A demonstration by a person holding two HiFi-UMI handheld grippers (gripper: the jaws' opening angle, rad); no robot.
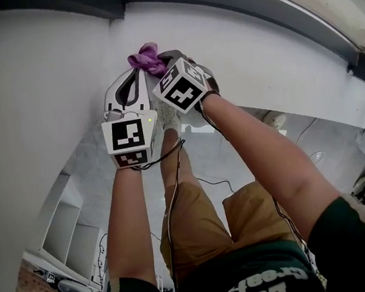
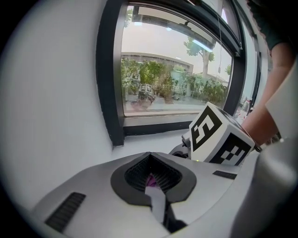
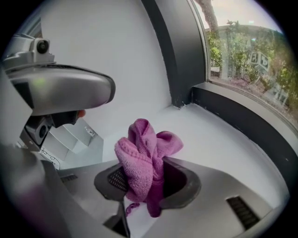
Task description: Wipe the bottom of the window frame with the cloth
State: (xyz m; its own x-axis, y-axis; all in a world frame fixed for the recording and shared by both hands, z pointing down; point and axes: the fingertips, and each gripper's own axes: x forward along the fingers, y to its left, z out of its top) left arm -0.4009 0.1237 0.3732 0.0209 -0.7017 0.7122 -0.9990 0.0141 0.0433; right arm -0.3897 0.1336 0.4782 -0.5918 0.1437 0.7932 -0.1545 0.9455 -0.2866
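A bunched purple cloth (image 3: 144, 158) is pinched between the jaws of my right gripper (image 3: 149, 182), which is shut on it; it sticks up above the white sill (image 3: 223, 144). In the head view the cloth (image 1: 148, 59) shows at the tip of the right gripper (image 1: 160, 65), high against the white wall. My left gripper (image 1: 129, 84) sits just left of it, jaws together. In the left gripper view the left gripper (image 2: 152, 179) is shut, with only a purple sliver in the slit. The dark bottom bar of the window frame (image 2: 158, 126) runs ahead; it also shows as the window frame (image 3: 242, 116) at right.
The right gripper's marker cube (image 2: 219, 137) stands close on the right of the left gripper. The frame's dark upright (image 2: 109, 79) meets the sill in a corner. Trees and a building (image 2: 163, 79) lie behind the glass. Below are my legs, cables and a white cabinet (image 1: 64, 231).
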